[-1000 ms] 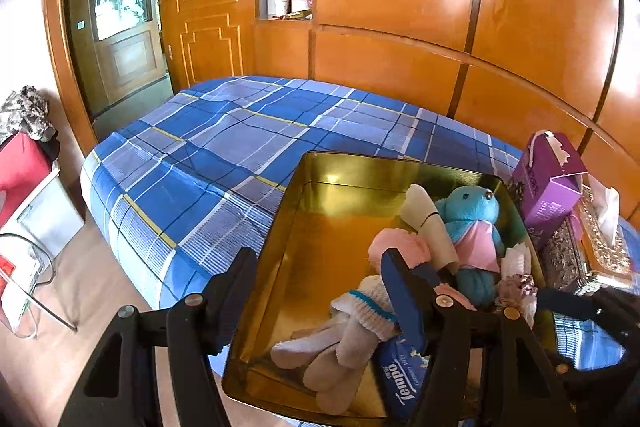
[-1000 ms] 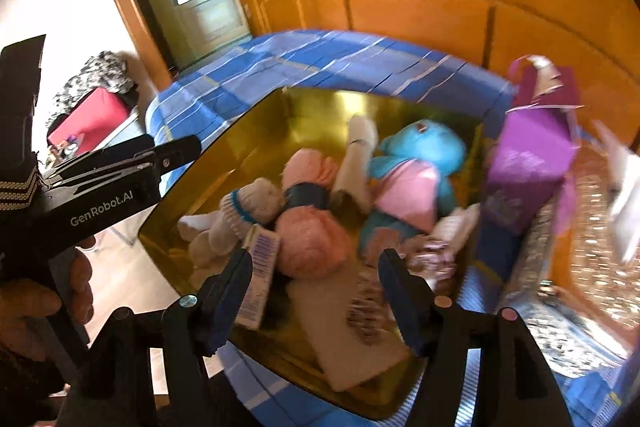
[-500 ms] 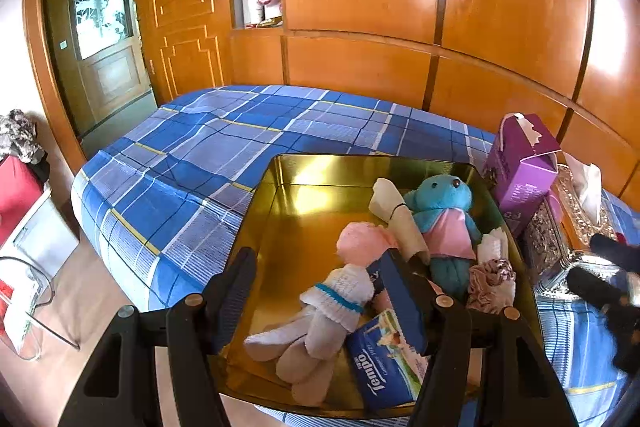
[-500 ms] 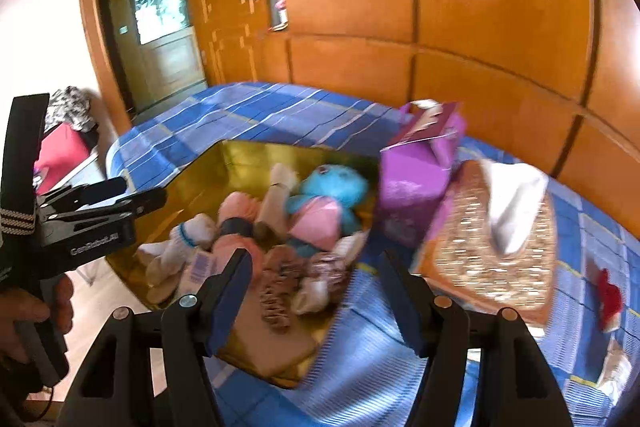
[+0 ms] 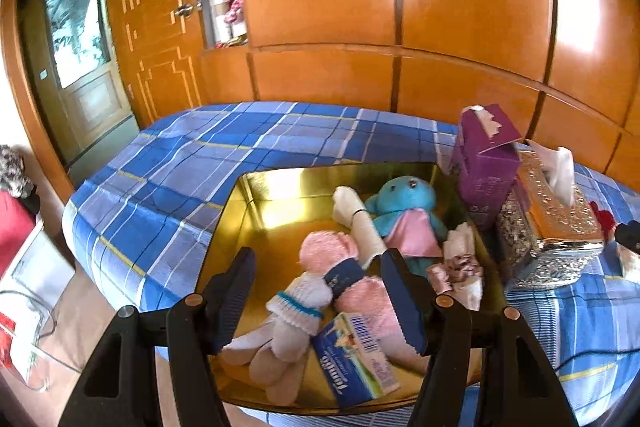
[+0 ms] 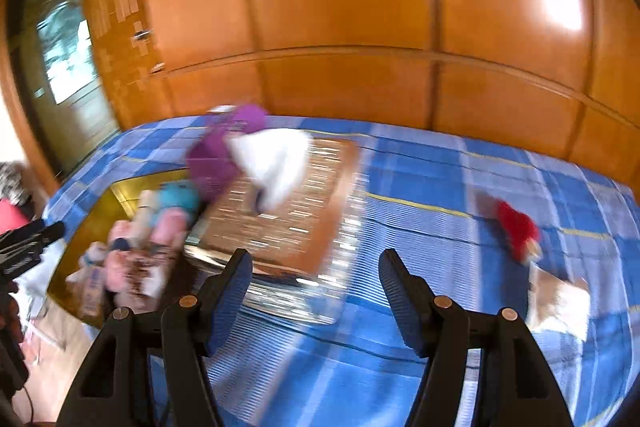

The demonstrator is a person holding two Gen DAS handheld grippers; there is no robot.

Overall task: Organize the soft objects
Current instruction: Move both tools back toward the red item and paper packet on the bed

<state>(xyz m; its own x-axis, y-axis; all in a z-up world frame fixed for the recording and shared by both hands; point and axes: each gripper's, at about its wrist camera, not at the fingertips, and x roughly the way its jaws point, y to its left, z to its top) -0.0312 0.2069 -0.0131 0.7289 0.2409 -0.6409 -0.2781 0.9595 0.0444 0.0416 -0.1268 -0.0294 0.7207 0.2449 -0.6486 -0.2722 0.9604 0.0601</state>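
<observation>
1. Right now both your grippers are spread wide and carrying nothing: the left gripper (image 5: 320,301) hangs over the near end of the gold tray (image 5: 256,195), and the right gripper (image 6: 316,297) hangs over bare blue plaid bedspread (image 6: 440,179).
2. Between your left fingers you've got the haul so far: white socks (image 5: 288,323), a pink fluffy roll (image 5: 348,279) with a dark band, and a tissue packet (image 5: 356,359) lying at the tray's near rim.
3. Further in, the teal plush (image 5: 404,211) lies against a rolled cream cloth (image 5: 360,223), with a small pink bow bundle (image 5: 456,267) at the right wall. I'd call the tray well stocked, most of the job done.
4. Just outside the tray's right wall stand the purple tissue box (image 5: 484,163) and the silver tissue holder (image 5: 556,223); they look like fixtures, not pickups.
5. Out on your right, well apart from the tray, there's a red soft item (image 6: 516,227) and a pale blurred object (image 6: 560,303) just beside it. Those look like your leftovers.
6. The right view is smeared, so I can't tell what the pale one is.
</observation>
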